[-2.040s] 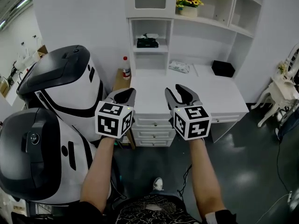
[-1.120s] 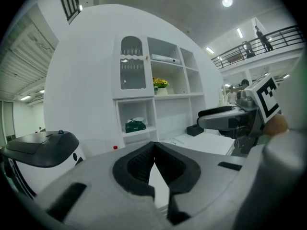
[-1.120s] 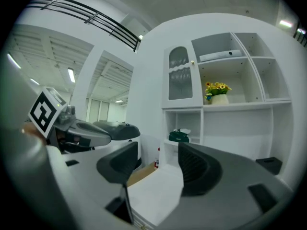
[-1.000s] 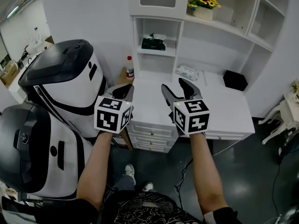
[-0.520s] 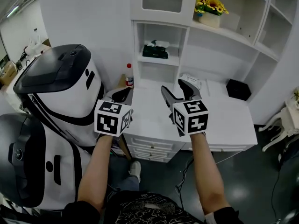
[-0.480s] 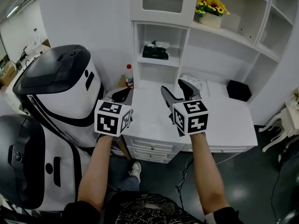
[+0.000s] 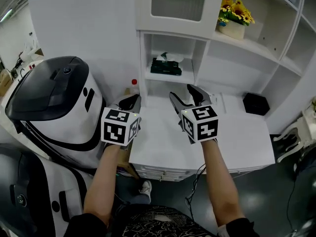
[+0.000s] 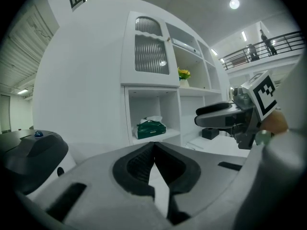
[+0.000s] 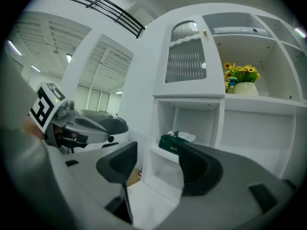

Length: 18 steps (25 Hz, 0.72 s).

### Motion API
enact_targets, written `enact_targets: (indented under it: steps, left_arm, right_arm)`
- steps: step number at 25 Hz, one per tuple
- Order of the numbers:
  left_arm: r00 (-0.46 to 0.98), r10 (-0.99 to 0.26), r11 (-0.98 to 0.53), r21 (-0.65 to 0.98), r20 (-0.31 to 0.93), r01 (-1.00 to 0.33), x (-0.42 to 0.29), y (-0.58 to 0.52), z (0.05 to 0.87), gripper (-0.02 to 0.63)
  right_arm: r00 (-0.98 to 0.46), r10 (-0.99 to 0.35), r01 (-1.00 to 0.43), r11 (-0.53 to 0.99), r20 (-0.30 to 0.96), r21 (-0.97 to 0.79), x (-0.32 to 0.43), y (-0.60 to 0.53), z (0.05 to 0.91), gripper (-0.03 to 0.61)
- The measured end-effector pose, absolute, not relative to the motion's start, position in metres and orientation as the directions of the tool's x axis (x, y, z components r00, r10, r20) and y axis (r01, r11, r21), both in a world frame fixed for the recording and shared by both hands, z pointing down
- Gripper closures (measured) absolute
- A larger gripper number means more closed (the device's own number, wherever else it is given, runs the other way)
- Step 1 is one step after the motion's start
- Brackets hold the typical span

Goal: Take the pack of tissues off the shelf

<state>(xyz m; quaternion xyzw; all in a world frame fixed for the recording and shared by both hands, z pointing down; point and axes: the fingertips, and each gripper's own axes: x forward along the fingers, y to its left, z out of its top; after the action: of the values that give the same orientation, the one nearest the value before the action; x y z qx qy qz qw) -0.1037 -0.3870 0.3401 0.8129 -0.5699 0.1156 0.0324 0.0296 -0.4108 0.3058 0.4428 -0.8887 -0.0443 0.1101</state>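
Currently the pack of tissues (image 7: 166, 66) lies on the shelf (image 7: 170, 77), well apart from both grippers. On the right gripper (image 7: 183, 94) the jaws stand apart, empty; on the left gripper (image 7: 129, 102) they are together. Risk: gripping only the apparently loose top tissue would pull it free.
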Motion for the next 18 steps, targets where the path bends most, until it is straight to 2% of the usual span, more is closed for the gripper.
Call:
enact_targets:
  steps: [10, 18]
  left_arm:
    - [0.382, -0.893, -0.405, -0.057, 0.237, -0.912, -0.121, -0.473, 0.345, 0.607]
    - [0.431, -0.868, -0.458, -0.063, 0.247, -0.887, -0.117, -0.518, 0.353, 0.607]
  right_arm:
    - [-0.532, -0.821, -0.783, 0.57, 0.207, 0.248, 0.011, -0.494, 0.31, 0.321]
    - [-0.508, -0.819, -0.731, 0.574, 0.267, 0.369, -0.006, -0.543, 0.319, 0.321]
